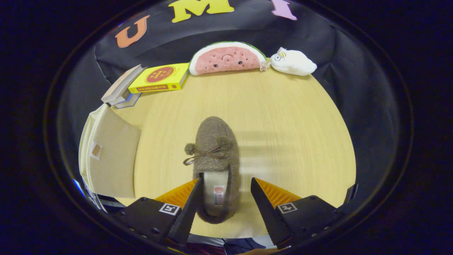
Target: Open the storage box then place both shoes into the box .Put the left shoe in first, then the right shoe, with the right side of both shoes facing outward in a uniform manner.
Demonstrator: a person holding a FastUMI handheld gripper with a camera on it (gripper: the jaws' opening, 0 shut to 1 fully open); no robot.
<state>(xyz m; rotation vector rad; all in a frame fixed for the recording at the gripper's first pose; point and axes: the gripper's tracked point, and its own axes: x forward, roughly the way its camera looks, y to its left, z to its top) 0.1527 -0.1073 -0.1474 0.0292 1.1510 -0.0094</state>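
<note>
One shoe (216, 159) lies on the table (283, 113), toe pointing away, heel between the fingers, so a straight grab at the heel is on offer. The gripper (225, 193) sits low and level over the near edge, its jaws spread wide and gripping nothing; the left finger seems to overlap the heel's rim, though contact is hard to judge. The box (109, 156) stands just left of the shoe, its flap apparently raised, ready for loading.

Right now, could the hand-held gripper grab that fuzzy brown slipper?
Probably yes: the hand-held gripper is open, its fingers either side of the fuzzy brown slipper's heel, nothing between them on the wooden table.
</note>
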